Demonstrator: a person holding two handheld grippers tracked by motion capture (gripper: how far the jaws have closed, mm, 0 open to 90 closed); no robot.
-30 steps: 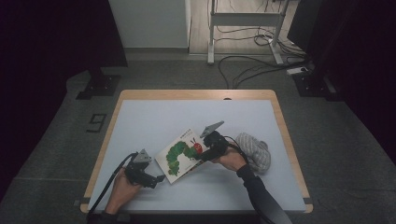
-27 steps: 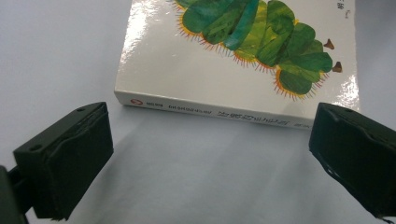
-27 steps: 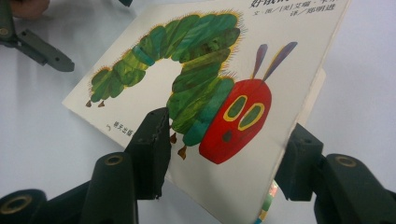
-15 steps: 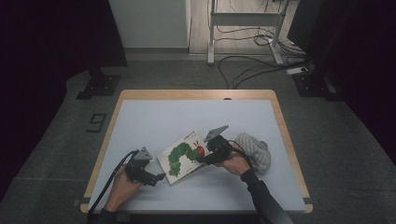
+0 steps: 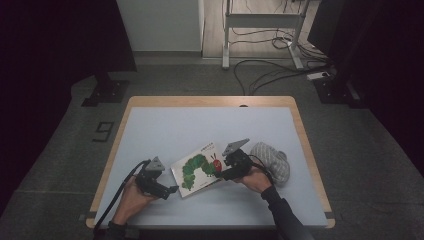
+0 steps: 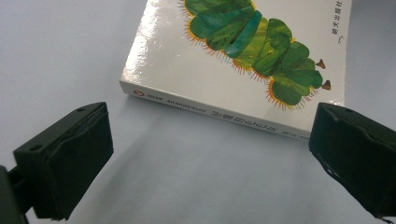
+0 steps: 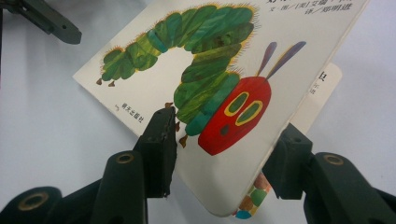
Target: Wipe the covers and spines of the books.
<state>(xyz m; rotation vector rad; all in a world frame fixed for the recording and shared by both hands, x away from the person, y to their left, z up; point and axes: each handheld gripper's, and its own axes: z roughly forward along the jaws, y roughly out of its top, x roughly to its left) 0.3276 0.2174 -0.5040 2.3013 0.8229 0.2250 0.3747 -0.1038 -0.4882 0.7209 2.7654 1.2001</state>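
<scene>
Toward the near left of the desk (image 5: pixel 150 125), the left tool (image 5: pixel 169 189) rests low in the person's hand, its jaws spread wide and holding nothing. In the left gripper view the two black pads flank the spine edge of the book (image 6: pixel 243 60), which lies just ahead of them, apart from both.

At the centre of the near half of the desk sits the book (image 5: pixel 198 170), a thin picture volume with a green caterpillar on a glossy white cover. Its spine side lies flat on the desk toward the left tool.

On the right, the right tool (image 5: pixel 226 175) has its jaws closed part-way across the front cover at the open edge. In the right gripper view the cover (image 7: pixel 196 93) stands lifted clear of the pages beneath, a strip of inner page showing behind it, so the hold appears to be on the cover alone.

Farther right, a grey knitted cloth (image 5: pixel 270 161) lies bunched just beside the right hand.

Assessment: the book looks light, its cover stiff but slick, so pads may slide on the gloss. A single cover will flex and could crease if pulled hard. The spine offers the firmest hold for steadying; the free edge suits opening.
</scene>
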